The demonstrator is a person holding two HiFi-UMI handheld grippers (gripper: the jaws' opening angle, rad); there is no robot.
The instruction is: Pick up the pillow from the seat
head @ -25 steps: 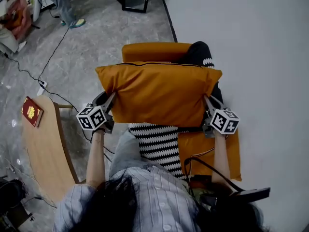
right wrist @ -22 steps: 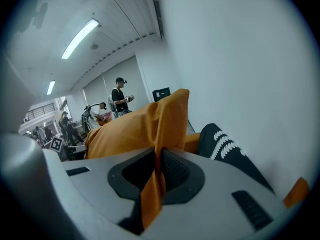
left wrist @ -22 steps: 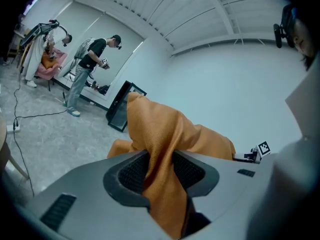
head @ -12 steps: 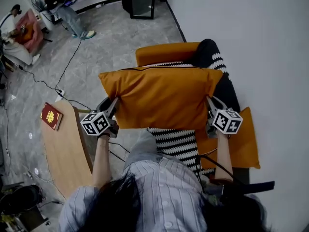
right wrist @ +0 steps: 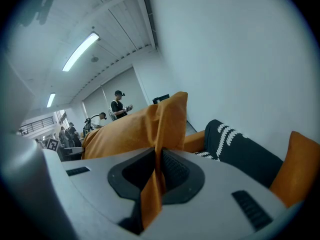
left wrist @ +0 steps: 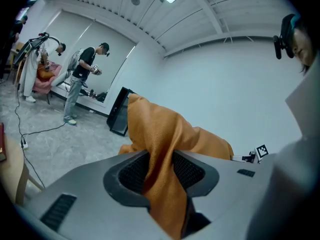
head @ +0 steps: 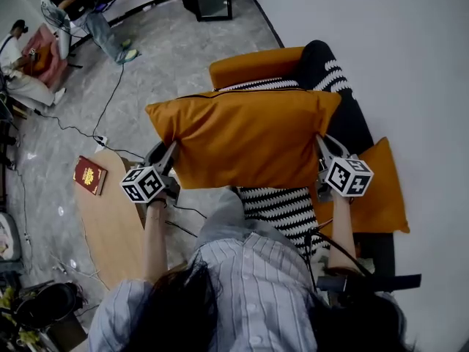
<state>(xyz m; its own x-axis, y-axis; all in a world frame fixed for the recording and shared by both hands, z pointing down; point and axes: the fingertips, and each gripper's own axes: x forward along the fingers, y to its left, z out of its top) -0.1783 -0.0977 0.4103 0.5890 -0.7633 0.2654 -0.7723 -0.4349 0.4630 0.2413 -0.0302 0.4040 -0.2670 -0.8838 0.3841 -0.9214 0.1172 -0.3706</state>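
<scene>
Orange fabric pillow (head: 245, 141) up in the air, clear of the seat (head: 253, 63), stretched broadside between both grippers above the zigzag cushion (head: 275, 207). Left gripper (head: 167, 160) clamped on a thick fold at the pillow's left edge, jaws part-way apart with cloth bunched between the pads. Right gripper (head: 324, 152) pinched nearly flat on a thin flap of cover at the right edge. Looks soft and light, plump in the middle; creases and droops at the corners, so no stiffness to lean on. Seems slightly slick, woven or faux-leather, hard to tell which. Best taken at opposite side edges or corners, as here, deep enough to catch stuffing and not just cover. Right-side hold probably the weaker one: only skin in the jaws, could slip or stretch. No breakage risk. Second orange cushion (head: 381, 193) down on the seat beside the wall.
</scene>
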